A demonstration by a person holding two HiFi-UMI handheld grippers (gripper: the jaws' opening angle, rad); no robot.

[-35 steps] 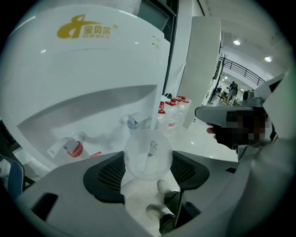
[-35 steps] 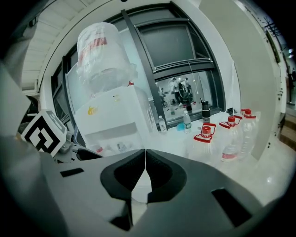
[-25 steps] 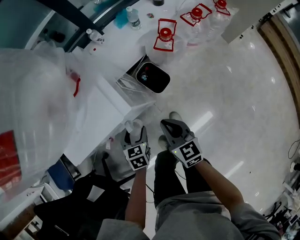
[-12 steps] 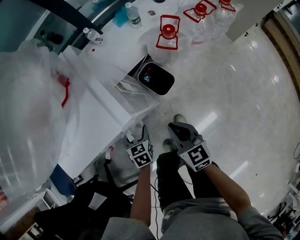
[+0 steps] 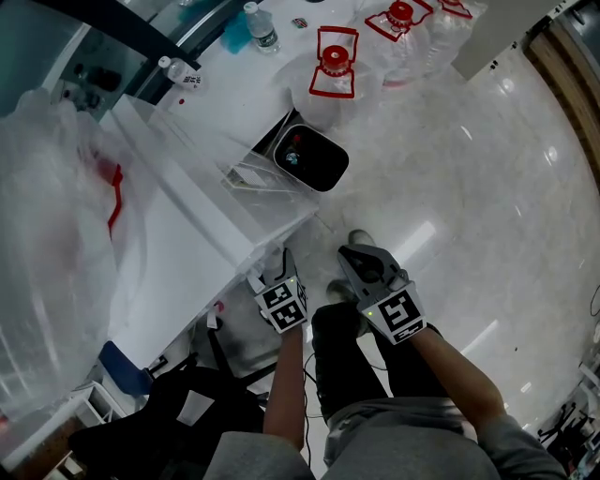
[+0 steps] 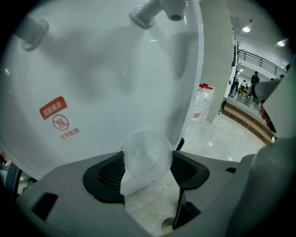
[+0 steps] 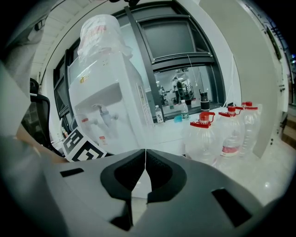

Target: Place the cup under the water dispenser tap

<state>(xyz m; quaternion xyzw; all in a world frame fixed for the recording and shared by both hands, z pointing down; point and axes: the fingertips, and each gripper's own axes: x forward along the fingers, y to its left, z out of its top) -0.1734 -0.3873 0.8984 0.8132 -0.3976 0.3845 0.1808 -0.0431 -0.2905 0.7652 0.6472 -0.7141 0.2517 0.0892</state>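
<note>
Clear plastic cup (image 6: 147, 155) clamped in L gripper (image 6: 148, 164), just lowered below tap (image 6: 155, 10): near set-down. R gripper (image 7: 145, 162) jaws together, empty.

dispenser (image 6: 115, 69) face close ahead, open floor (image 5: 487, 206) rightward
</note>
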